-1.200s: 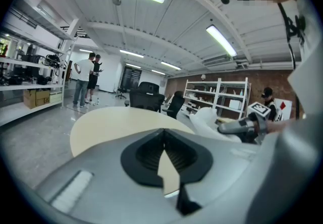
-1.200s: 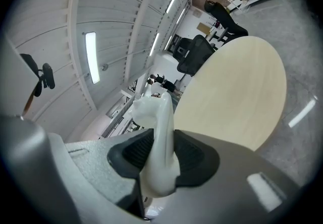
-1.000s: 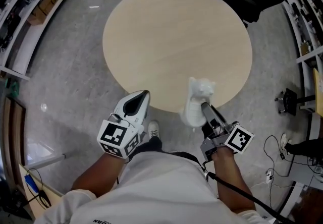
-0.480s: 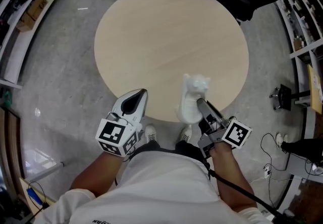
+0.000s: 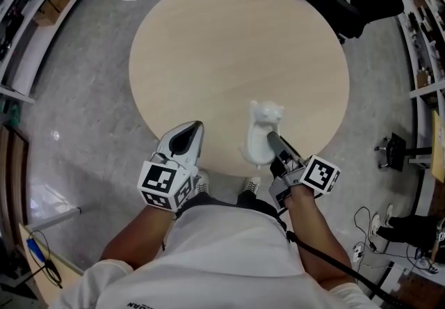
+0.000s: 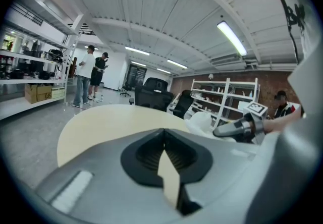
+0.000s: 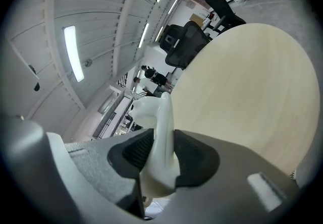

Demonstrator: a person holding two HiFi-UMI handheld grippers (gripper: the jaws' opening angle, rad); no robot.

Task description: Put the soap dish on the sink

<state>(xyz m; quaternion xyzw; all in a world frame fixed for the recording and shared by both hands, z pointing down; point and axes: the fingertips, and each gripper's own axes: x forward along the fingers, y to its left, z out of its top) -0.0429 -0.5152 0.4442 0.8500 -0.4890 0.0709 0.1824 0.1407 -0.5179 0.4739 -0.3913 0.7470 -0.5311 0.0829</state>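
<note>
1. The glossy white moulded soap dish (image 5: 261, 132) is thin-walled and curved, with a lumpy, animal-like far end. It is held on edge over the near rim of the round pale wooden worktop (image 5: 229, 43).
2. The right tongs (image 5: 271, 142) are clamped on its thin wall.
3. The left tongs (image 5: 192, 131) are closed together and empty, near the dish at the same rim.

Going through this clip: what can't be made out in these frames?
- Sink: in no view; the head view shows only the round beige wooden table and floor.
- White glossy soap dish: its gripped end is covered by the right tongs in the head and right gripper views; its hollow side doesn't show.
- Whether the dish touches the table: unclear from above.
- Two standing people, left gripper view: too small for detail.
</note>
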